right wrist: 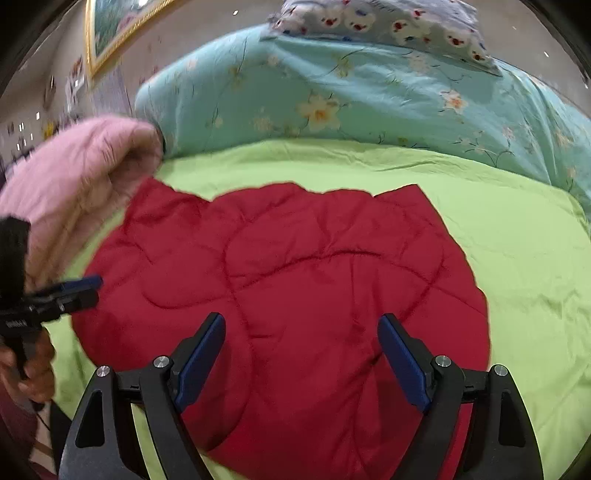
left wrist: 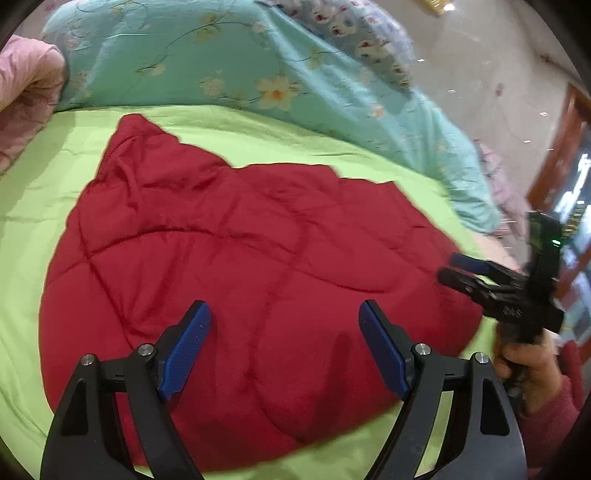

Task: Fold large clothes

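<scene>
A red quilted garment (left wrist: 236,251) lies spread on the green bed sheet (left wrist: 37,192), folded into a broad rounded shape. It also shows in the right wrist view (right wrist: 314,280). My left gripper (left wrist: 284,310) is open and empty, hovering above the garment's near part. My right gripper (right wrist: 301,323) is open and empty, also above the near part. The right gripper also shows in the left wrist view (left wrist: 456,267) at the garment's right edge. The left gripper also shows in the right wrist view (right wrist: 90,288) at the garment's left edge.
A turquoise floral duvet (left wrist: 192,59) is piled along the far side of the bed, with a patterned pillow (right wrist: 388,22) on top. A pink padded garment (right wrist: 81,173) lies at the far left. The green sheet (right wrist: 517,258) spreads to the right.
</scene>
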{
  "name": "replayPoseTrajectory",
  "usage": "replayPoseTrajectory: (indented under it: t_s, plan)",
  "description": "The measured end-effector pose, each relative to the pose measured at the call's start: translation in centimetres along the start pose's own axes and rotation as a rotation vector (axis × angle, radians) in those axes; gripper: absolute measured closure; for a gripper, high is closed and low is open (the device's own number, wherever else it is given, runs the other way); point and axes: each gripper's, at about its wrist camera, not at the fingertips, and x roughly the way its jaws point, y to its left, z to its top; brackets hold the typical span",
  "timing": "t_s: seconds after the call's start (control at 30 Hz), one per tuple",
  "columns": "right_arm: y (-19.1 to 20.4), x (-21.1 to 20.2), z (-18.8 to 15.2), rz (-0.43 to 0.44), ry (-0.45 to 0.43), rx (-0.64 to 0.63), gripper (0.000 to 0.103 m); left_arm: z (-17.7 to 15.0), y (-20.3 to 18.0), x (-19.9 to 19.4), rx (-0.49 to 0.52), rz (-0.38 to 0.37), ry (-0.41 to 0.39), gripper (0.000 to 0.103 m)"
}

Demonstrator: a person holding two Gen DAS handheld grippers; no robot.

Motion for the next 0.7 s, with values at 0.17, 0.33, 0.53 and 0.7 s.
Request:
replayPoseTrajectory:
  t_s: [0.17, 0.33, 0.53, 0.7]
  plan:
    - [0.0, 3.4, 0.2, -0.043, 0.052, -0.028, 0.01, 1.1, 1.5, 2.8, -0.018, 0.129, 0.024, 0.021]
    - [-1.7, 6.0, 2.4, -0.073, 0.105, 0.031, 0.008, 4.1, 3.6, 5.5, -0.061, 0.221, 0.078, 0.021]
    - [-5.7, 8.5, 5.1, -0.121, 0.164, 0.151, 0.008, 7.3, 8.1, 8.3, -0.166, 0.342, 0.133, 0.021]
    - [-9.9, 11.6, 4.2, -0.07, 0.203, 0.306, 0.005, 7.2, 11.3, 10.4, -0.263, 0.302, 0.16, 0.021]
